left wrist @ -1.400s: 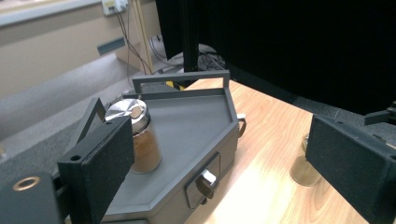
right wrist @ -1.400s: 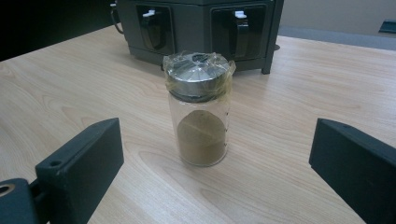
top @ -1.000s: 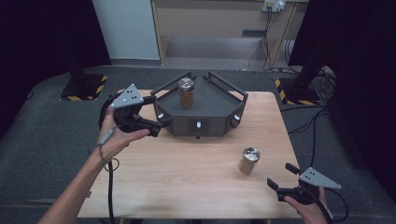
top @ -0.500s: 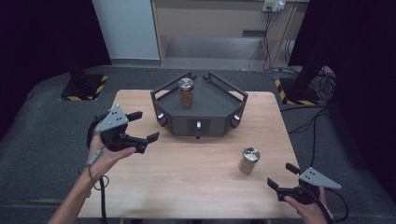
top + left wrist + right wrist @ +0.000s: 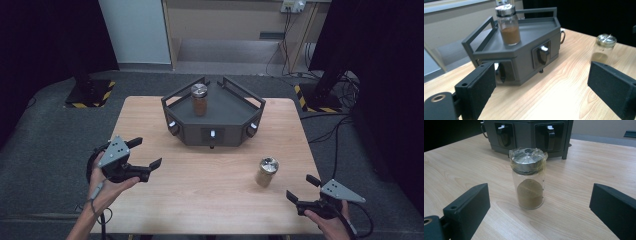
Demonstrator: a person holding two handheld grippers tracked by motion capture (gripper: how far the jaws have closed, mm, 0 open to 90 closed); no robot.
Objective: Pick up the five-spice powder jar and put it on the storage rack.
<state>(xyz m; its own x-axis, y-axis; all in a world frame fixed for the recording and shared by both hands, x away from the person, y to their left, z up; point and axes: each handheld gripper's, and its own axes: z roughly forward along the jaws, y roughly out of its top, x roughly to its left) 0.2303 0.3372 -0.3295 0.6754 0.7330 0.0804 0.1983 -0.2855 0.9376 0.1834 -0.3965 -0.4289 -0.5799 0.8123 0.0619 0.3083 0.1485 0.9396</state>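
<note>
My right gripper (image 5: 303, 196) faces the jar (image 5: 529, 178) standing on the desk (image 5: 210, 195), jaws spread — its view shows plastic wrap over the lid. My left gripper (image 5: 145, 155) is spread too, empty, facing the grey rack (image 5: 524, 50).

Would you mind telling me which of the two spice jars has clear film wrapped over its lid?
The jar standing on the bare table, in front of the right claw. Film covers its metal lid, whereas the jar on the grey rack has a bare lid and darker powder.
</note>
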